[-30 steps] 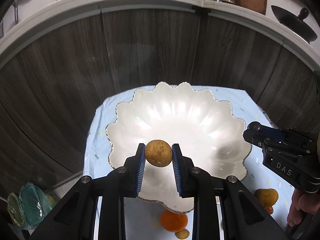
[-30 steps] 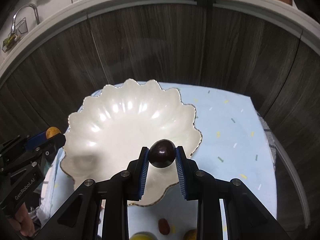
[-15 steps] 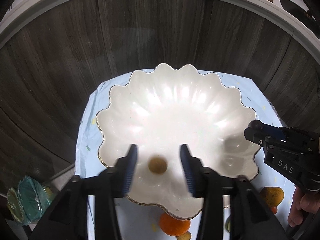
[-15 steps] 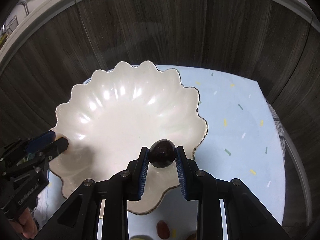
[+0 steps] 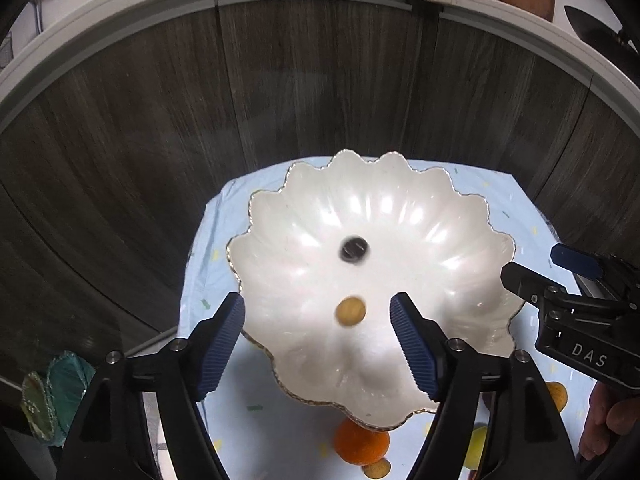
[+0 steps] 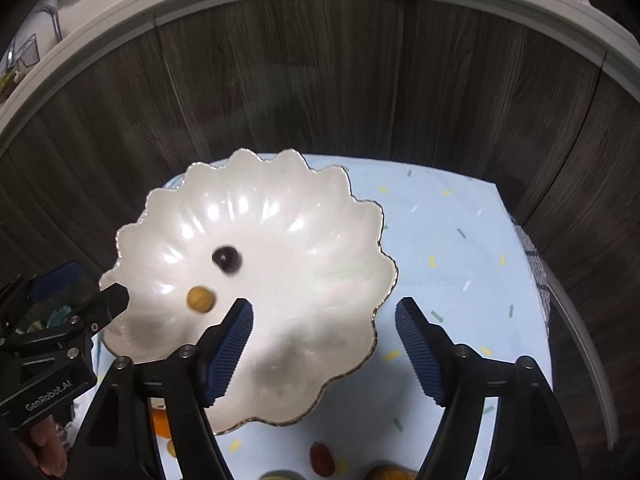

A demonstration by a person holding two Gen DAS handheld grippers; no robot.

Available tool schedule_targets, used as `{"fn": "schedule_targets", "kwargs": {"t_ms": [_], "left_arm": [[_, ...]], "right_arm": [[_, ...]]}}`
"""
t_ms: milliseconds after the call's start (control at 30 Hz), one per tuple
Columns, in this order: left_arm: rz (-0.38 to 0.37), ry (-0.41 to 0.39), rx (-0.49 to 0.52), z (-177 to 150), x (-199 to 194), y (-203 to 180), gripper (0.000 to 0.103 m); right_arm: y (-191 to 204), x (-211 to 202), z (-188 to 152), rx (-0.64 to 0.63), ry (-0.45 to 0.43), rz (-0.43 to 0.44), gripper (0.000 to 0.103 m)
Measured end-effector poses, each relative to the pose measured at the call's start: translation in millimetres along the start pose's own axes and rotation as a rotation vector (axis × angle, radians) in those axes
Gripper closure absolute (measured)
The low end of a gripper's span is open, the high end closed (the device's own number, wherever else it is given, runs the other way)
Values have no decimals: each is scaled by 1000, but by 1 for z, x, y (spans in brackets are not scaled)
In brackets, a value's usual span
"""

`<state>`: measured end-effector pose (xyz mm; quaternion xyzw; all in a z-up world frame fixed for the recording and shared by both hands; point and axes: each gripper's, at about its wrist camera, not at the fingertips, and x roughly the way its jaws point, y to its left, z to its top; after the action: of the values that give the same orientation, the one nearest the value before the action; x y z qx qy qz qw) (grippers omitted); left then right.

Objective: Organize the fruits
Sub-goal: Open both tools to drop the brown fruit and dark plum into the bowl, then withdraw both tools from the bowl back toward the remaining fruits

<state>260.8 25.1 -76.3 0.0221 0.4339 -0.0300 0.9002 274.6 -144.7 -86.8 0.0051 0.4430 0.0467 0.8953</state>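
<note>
2 fruits in bowl (image 5: pixel 440 208): dark plum (image 5: pixel 353 249) near centre, brown fruit (image 5: pixel 350 311) at 6 o'clock
Left gripper (image 5: pixel 318 344): released, empty
Right gripper (image 6: pixel 324 344): released, empty
Risk: plum looks blurred, perhaps rolling; could knock its neighbour

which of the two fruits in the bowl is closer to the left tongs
The tan fruit. It lies in the bowl right between the open left tongs, while the dark fruit sits farther in, toward the bowl's middle.
</note>
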Motion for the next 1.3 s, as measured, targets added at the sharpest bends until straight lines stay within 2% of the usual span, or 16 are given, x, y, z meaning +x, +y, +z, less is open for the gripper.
{"fn": "schedule_targets", "kwargs": {"t_ms": [300, 767, 1300], "left_arm": [[10, -48, -5, 0, -26, 2, 20], [-9, -102, -13, -10, -70, -4, 20], [-19, -121, 1, -30, -98, -15, 20]], "right_arm": [[1, -22, 0, 14, -33, -6, 26], [-1, -63, -11, 44, -88, -9, 26], [-9, -96, -35, 59, -132, -28, 26]]}}
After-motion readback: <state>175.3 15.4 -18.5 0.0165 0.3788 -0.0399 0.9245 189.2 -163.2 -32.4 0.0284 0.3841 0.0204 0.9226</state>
